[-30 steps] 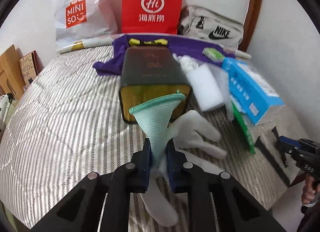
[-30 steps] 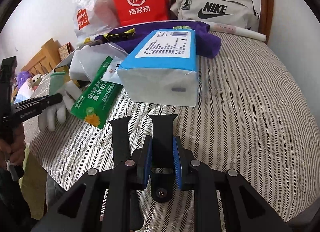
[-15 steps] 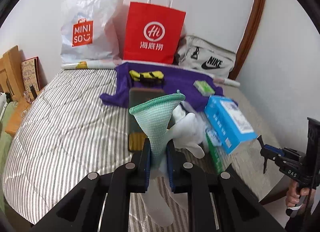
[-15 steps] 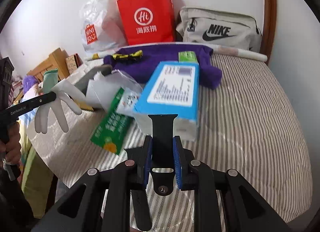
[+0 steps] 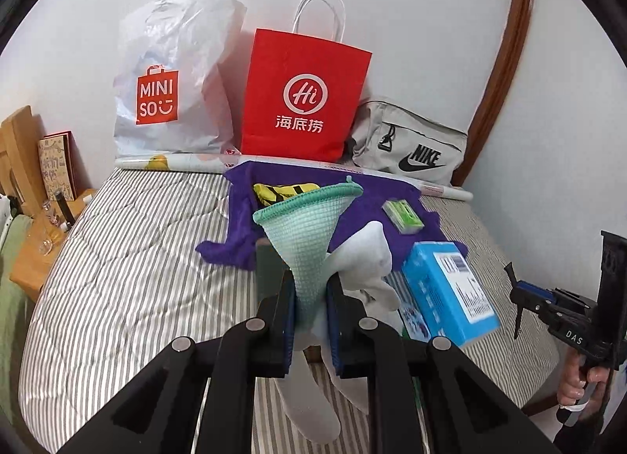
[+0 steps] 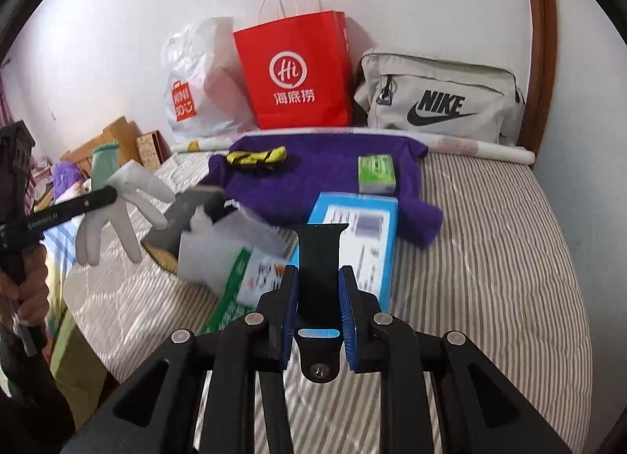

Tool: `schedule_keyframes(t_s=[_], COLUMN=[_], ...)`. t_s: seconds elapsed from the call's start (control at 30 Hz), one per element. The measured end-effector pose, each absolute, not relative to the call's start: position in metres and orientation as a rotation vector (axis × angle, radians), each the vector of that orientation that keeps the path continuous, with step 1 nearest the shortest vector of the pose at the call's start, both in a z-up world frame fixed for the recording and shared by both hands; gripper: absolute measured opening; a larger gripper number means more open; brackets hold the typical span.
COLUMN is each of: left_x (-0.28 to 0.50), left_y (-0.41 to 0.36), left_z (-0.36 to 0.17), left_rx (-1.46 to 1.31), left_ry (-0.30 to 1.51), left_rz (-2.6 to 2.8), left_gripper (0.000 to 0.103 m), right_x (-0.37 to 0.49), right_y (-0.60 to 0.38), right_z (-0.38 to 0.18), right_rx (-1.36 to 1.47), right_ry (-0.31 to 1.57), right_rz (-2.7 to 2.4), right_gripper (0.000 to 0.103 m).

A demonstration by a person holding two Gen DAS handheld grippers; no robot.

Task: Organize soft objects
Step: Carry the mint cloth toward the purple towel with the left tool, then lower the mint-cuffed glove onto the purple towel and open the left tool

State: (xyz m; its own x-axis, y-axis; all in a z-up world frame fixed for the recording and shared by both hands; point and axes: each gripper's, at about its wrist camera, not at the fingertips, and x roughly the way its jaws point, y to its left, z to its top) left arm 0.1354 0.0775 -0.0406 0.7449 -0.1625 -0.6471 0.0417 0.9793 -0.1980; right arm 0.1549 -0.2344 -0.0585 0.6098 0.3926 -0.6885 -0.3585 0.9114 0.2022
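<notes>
My left gripper (image 5: 309, 289) is shut on a glove (image 5: 309, 234) with a mint-green cuff; its white fingers hang below the jaws, clear of the striped bed (image 5: 137, 258). The right wrist view shows the same glove (image 6: 129, 195) dangling at the left, above the bed's edge. My right gripper (image 6: 318, 277) is shut on a black watch strap (image 6: 321, 246), held upright above the bed in front of a blue tissue pack (image 6: 352, 226). A purple cloth (image 6: 321, 179) lies spread further back, with a yellow-and-black item (image 6: 256, 158) and a small green pack (image 6: 376, 171) on it.
A red paper bag (image 5: 305, 101), a white plastic bag (image 5: 172, 93) and a grey pouch (image 5: 415, 152) lean on the wall at the head of the bed. A dark box (image 6: 184, 218) and a green packet (image 6: 235, 289) lie near the front edge. Wooden furniture (image 5: 23, 148) stands left.
Both grippers have risen away from the bed, each keeping its grip. The glove has left the bedcover and now hangs free; the strap has lifted too.
</notes>
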Motion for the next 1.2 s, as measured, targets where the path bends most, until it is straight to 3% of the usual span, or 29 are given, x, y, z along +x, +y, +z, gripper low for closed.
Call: schedule_keyframes(t_s=[0.7,1.2], left_x=[0.238,0.298], left_y=[0.081,0.083], left_z=[-0.031,-0.039], left_rx=[-0.198,-0.206], left_ry=[0.746,0.786], left_rz=[-0.106,-0.112], left_gripper=[0.014,0.014], right_x=[0.255,0.323], right_y=[-0.216,-0.210], right_z=[-0.037,-0.070], right_rx=[0.016,0.018], right_ry=[0.785,0.846], right_rz=[0.450,0.436], right_gripper=[0.021,0.021])
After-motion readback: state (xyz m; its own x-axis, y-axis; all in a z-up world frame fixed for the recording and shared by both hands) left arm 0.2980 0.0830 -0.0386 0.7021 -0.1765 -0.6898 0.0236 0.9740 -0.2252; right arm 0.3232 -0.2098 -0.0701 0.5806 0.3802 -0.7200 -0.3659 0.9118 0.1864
